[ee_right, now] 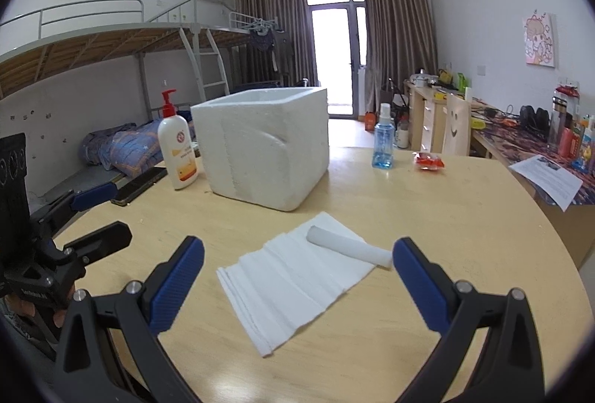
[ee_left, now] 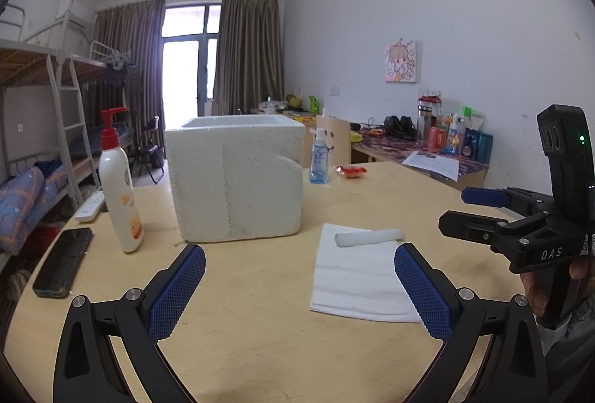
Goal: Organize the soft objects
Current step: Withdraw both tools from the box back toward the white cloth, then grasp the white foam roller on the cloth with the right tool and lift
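The white towel (ee_right: 297,284) lies flat on the wooden table (ee_right: 446,217), low in the centre of the right wrist view, between the blue pads of the right gripper (ee_right: 297,276), whose fingers stand spread wide and hold nothing. A small white roll (ee_right: 349,246) rests on the towel's far edge, its end just beside the right-hand pad. In the left wrist view the left gripper (ee_left: 299,284) is likewise spread wide and empty above bare table, and the towel (ee_left: 357,280) sits to the right of centre, its right part behind the gripper's right pad, with the roll (ee_left: 368,238) across its far end. Each gripper shows at the edge of the other's view: the right one (ee_left: 461,213) at the right edge of the left wrist view, a hand (ee_left: 546,295) around its handle, and the left one (ee_right: 108,213) at the left edge of the right wrist view. Beyond the towel, in the middle of both frames, stands a white foam box (ee_right: 267,146), open at the top. To its left stands a white pump bottle (ee_right: 176,150) with a red top, with a dark phone (ee_left: 63,261) flat near the table's left edge. To the box's right are a blue spray bottle (ee_right: 383,138) and a small red packet (ee_right: 427,161).
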`<state>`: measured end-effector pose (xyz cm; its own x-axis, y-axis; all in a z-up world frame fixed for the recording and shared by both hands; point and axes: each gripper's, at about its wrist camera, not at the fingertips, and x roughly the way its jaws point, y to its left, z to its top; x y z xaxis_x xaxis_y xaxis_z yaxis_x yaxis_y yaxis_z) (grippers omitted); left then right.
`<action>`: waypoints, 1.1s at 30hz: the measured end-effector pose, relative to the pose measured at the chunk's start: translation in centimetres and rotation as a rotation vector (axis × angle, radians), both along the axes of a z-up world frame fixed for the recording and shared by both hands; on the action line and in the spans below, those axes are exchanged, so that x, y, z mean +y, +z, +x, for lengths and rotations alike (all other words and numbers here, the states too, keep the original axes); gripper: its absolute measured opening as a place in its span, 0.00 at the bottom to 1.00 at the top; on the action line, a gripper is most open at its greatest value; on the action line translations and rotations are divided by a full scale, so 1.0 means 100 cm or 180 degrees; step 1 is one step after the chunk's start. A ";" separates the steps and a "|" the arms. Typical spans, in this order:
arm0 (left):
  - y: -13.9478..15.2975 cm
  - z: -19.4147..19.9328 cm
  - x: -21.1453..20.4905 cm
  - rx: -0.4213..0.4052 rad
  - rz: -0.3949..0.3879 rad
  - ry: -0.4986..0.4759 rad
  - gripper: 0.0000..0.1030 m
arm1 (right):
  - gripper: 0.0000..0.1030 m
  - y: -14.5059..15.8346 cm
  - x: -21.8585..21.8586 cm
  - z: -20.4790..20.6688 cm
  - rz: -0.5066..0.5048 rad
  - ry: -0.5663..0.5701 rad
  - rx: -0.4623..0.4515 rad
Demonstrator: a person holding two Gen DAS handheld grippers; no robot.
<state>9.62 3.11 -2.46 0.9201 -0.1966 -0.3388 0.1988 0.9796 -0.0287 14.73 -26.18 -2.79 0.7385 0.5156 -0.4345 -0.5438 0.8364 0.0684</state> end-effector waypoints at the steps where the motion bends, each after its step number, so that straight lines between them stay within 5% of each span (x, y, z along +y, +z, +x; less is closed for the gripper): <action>1: 0.000 0.002 -0.001 0.0014 0.0004 -0.0008 0.99 | 1.00 -0.001 -0.001 0.000 -0.0004 -0.0010 0.0004; 11: -0.013 0.016 -0.018 0.0231 0.0091 -0.0139 0.99 | 1.00 -0.017 -0.010 0.019 -0.0100 -0.0101 0.0185; 22: -0.025 0.037 -0.041 0.0473 0.0163 -0.0239 0.99 | 0.99 -0.019 -0.005 0.053 -0.0358 0.0359 0.0392; 30: -0.031 0.047 -0.053 0.0591 0.0157 -0.0222 0.99 | 0.72 -0.033 -0.003 0.077 -0.0657 0.0739 0.0614; 33: -0.031 0.050 -0.054 0.0603 0.0117 -0.0166 0.99 | 0.69 -0.035 -0.004 0.088 -0.0711 0.0831 0.0688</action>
<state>14.57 -2.26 -5.59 0.8281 -0.2267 -0.5127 0.2438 0.9692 -0.0349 23.55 -26.60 -6.27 0.4746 0.5489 -0.6881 -0.7328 0.6795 0.0367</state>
